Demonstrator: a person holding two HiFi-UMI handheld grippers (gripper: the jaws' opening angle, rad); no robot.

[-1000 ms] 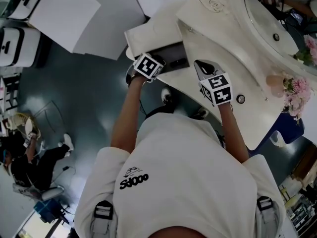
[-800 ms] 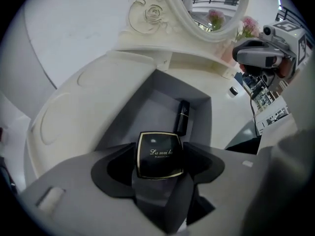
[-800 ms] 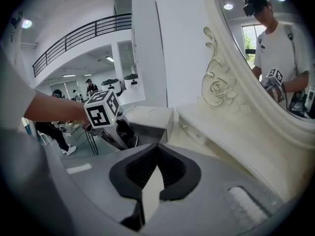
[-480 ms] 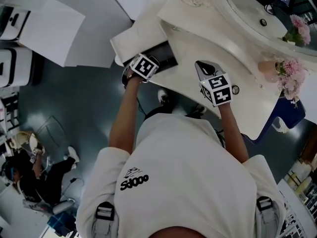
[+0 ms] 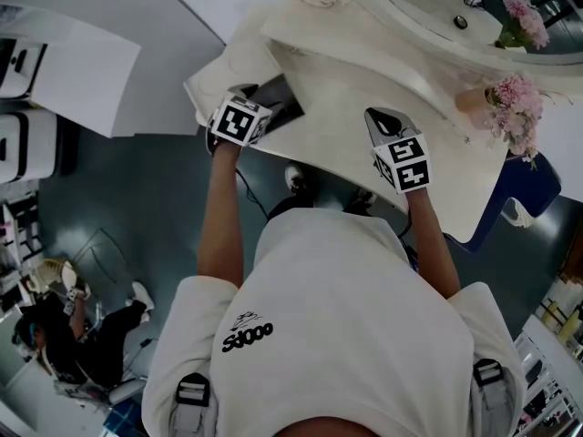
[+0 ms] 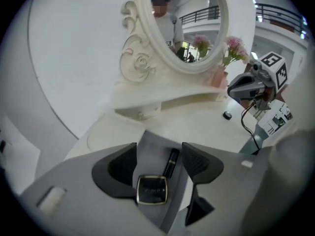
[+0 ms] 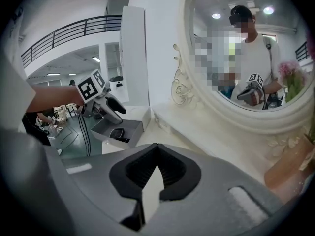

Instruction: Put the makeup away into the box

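The white table (image 5: 337, 139) carries an open grey box (image 5: 281, 91) at the head view's upper left, a pink vase (image 5: 466, 101) at upper right, and a small dark knob (image 6: 227, 115).

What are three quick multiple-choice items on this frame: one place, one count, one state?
1. Where is the compact?
A) in the grey box
B) on the mirror's shelf
C) on the floor

2. How many makeup pieces lie in the box?
A) one
B) two
C) four

3. How do the right gripper's jaws stand?
A) wide apart
B) shut on the compact
C) together, empty

Key:
1 A, it lies on the box's floor below the left gripper.
2 B, the compact and a black tube.
3 C, the tips meet with nothing between.
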